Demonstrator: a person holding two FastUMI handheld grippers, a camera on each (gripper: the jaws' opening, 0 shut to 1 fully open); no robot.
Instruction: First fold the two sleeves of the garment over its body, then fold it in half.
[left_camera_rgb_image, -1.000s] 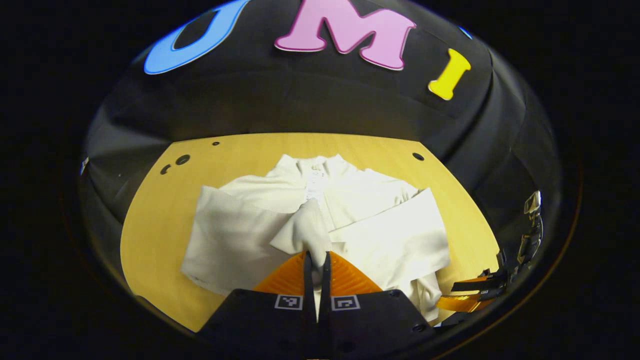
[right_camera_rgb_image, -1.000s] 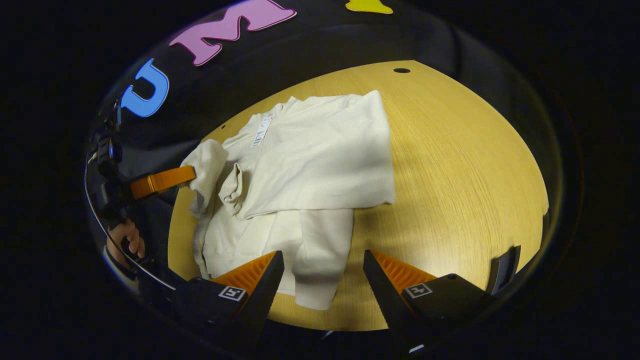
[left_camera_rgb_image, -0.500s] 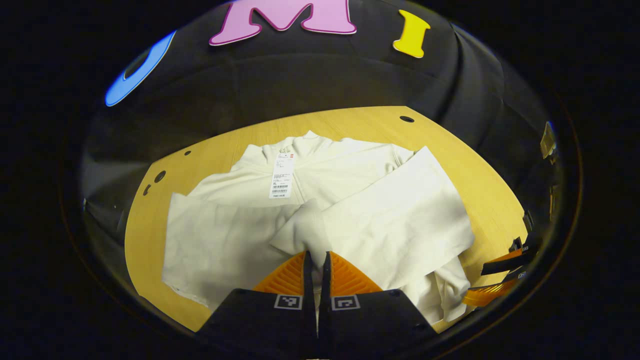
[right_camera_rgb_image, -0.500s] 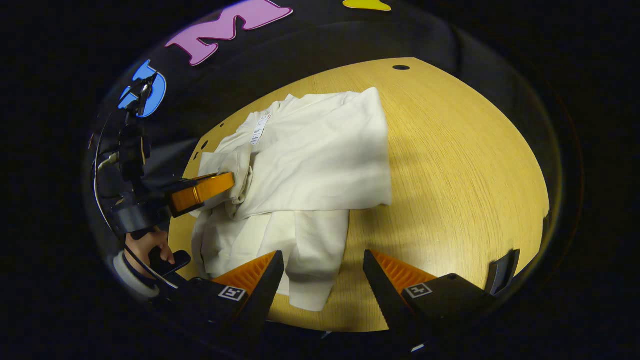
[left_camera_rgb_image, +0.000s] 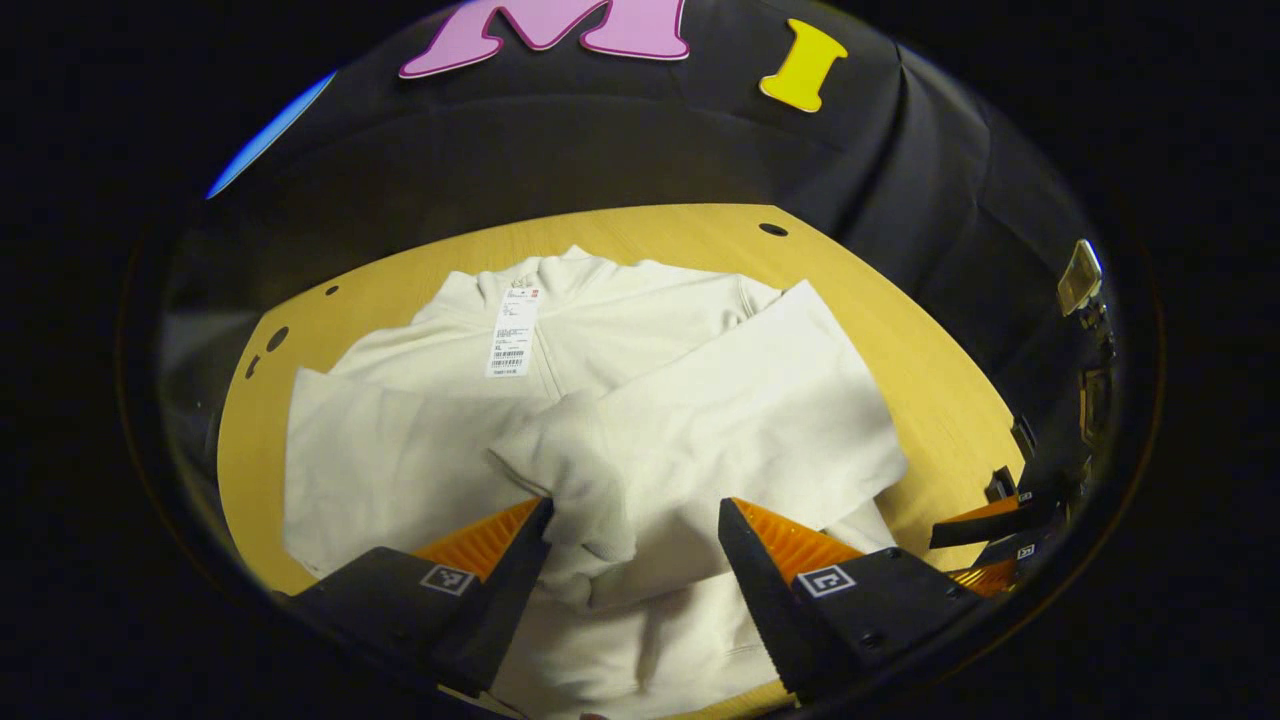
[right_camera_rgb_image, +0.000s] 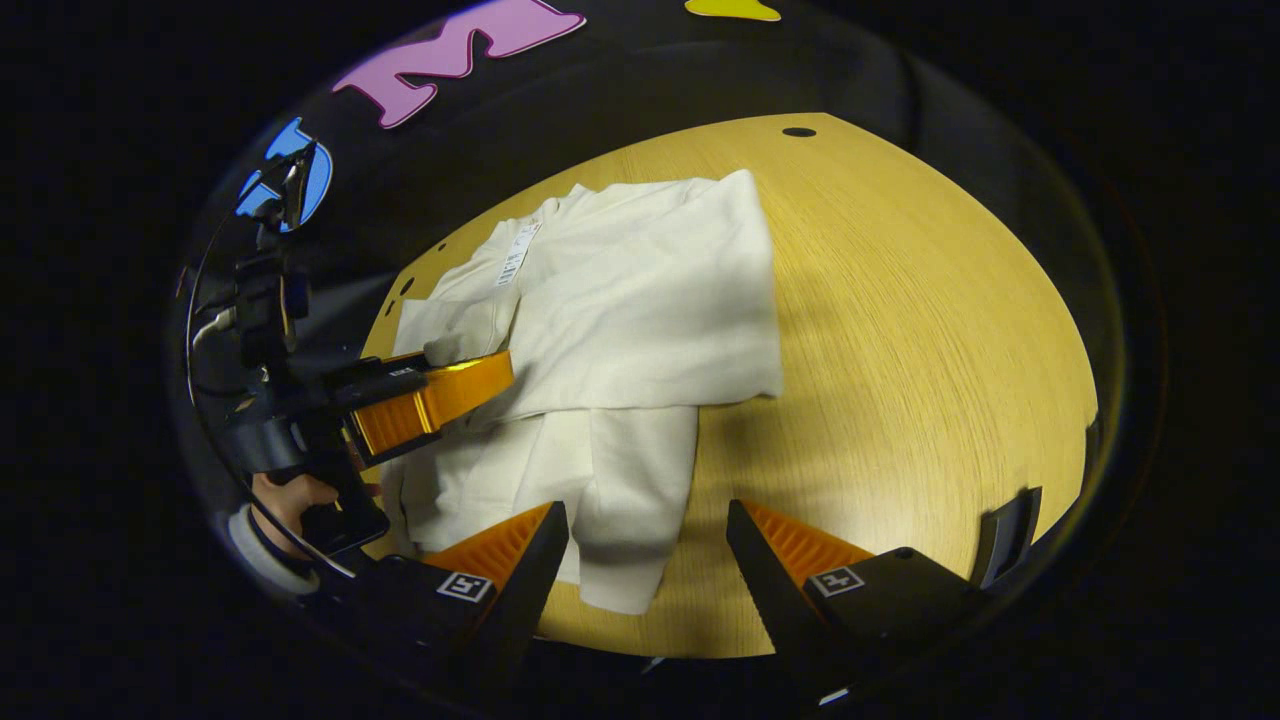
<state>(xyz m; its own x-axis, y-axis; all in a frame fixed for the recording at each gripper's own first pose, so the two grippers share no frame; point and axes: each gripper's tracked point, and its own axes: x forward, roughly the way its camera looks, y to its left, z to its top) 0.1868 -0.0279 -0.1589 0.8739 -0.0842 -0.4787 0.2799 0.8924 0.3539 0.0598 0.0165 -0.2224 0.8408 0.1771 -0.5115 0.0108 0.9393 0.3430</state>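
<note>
Soft cream garment (left_camera_rgb_image: 600, 400) rumpled on grainy wood table (right_camera_rgb_image: 900, 330); left gripper (left_camera_rgb_image: 632, 530), right gripper (right_camera_rgb_image: 648, 530) fingers spread, empty

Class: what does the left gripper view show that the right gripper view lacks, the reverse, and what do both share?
Left gripper view: a sleeve cuff between the left gripper's open fingers; the right gripper at far right. Right gripper view: a hand holding the left gripper; the other sleeve lying toward the near edge. Both: white garment, its tag, wooden table.
</note>
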